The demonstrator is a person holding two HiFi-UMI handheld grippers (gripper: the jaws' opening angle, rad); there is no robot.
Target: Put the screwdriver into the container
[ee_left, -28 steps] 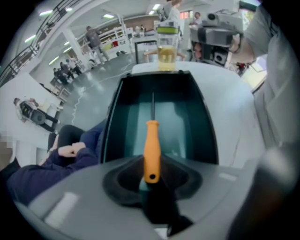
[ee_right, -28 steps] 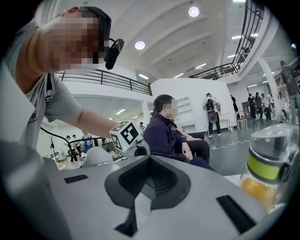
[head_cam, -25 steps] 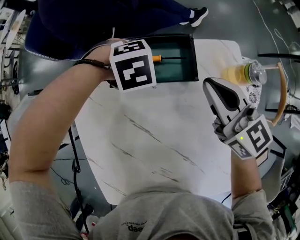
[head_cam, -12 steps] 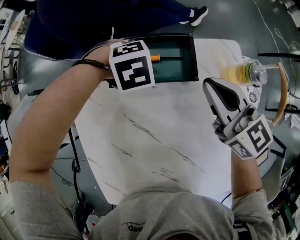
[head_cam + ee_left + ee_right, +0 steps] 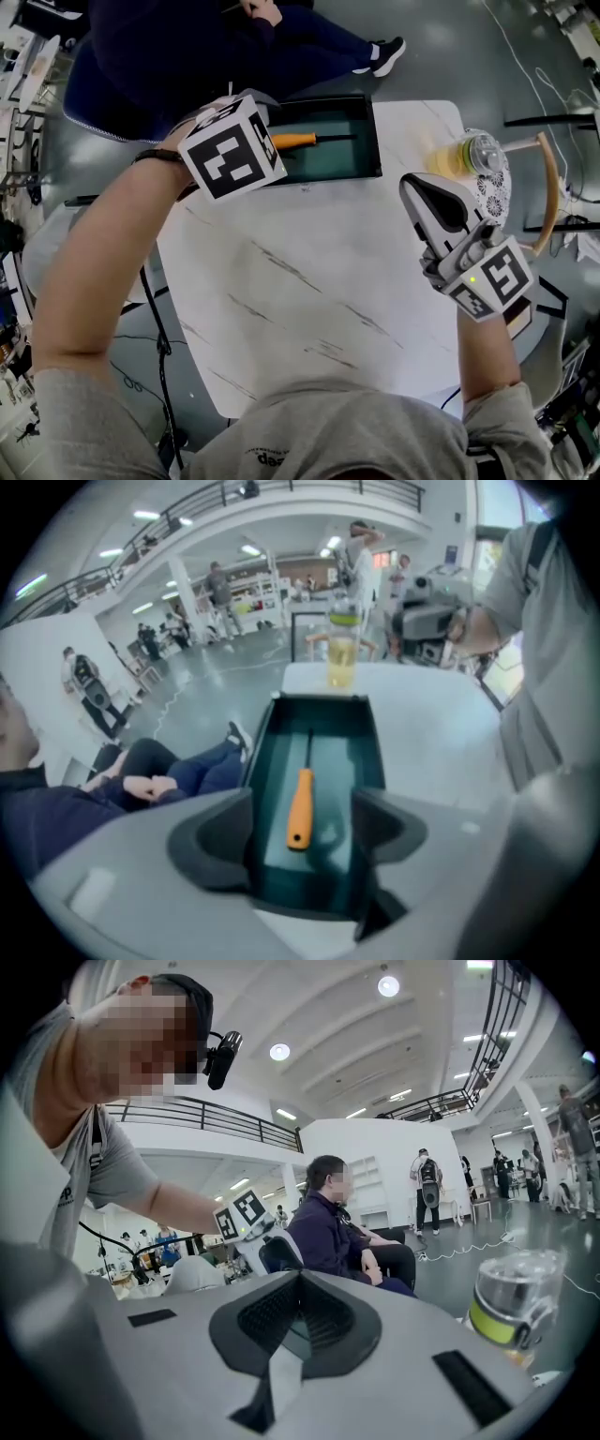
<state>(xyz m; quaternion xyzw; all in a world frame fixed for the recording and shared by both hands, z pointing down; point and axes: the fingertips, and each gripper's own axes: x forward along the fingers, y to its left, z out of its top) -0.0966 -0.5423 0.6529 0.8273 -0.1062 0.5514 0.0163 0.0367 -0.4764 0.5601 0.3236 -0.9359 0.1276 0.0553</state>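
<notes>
The orange-handled screwdriver (image 5: 296,140) lies flat in the dark green container (image 5: 367,141) at the table's far edge, its shaft pointing right. In the left gripper view the screwdriver (image 5: 300,803) rests on the container's floor (image 5: 367,752), seen through the gap of my left gripper (image 5: 300,838). Its jaws are opening and stand wide, with no pad touching the tool. From the head view only its marker cube (image 5: 230,147) shows, at the container's left end. My right gripper (image 5: 422,192) hovers shut and empty over the table's right side.
A bottle of yellow liquid (image 5: 469,155) stands on a lace mat at the white marble table's (image 5: 309,272) right edge, next to a wooden chair back (image 5: 548,187). A seated person (image 5: 187,56) is just beyond the container. Cables lie on the floor.
The left gripper has drawn back to the left and turned, and more of the screwdriver's handle now shows lying free in the container. The right gripper has hardly moved.
</notes>
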